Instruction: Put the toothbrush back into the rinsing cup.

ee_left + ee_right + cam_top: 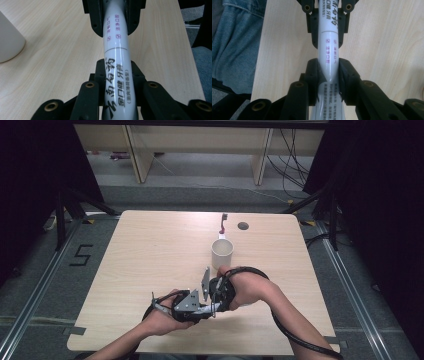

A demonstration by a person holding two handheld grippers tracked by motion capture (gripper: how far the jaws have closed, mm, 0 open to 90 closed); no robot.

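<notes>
- White toothpaste tube hung above the table near its front edge, bridging my two grippers.
- My left gripper was clenched on one end.
- My right gripper clasped the other end.
- Beyond stood a cup, then a toothbrush.

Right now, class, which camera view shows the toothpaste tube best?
The left gripper view: the toothpaste tube runs up the middle, its large printed name readable. The right gripper view shows the tube's smaller print between both tongs. From the high view, the hands and tongs mostly hide it.
</notes>
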